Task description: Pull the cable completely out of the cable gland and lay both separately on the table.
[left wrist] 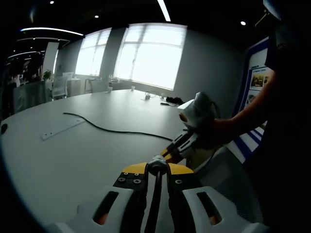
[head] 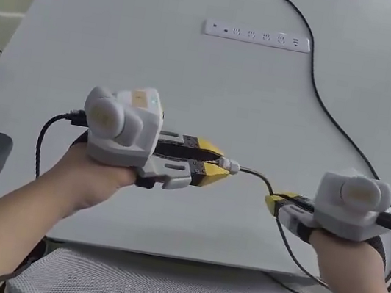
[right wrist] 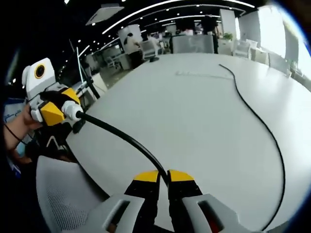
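Grey left gripper (head: pixel 218 166); grey right gripper (head: pixel 274 201); yellow-tipped fingers (head: pixel 211 174).

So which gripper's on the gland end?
The left gripper, shut on the pale cable gland; the right gripper pinches only the black cable, farther along.

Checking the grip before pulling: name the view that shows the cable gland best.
Right gripper view: the cable gland sits side-on with the cable leaving it. The left gripper view shows it end-on between jaws; the head view shows it small.
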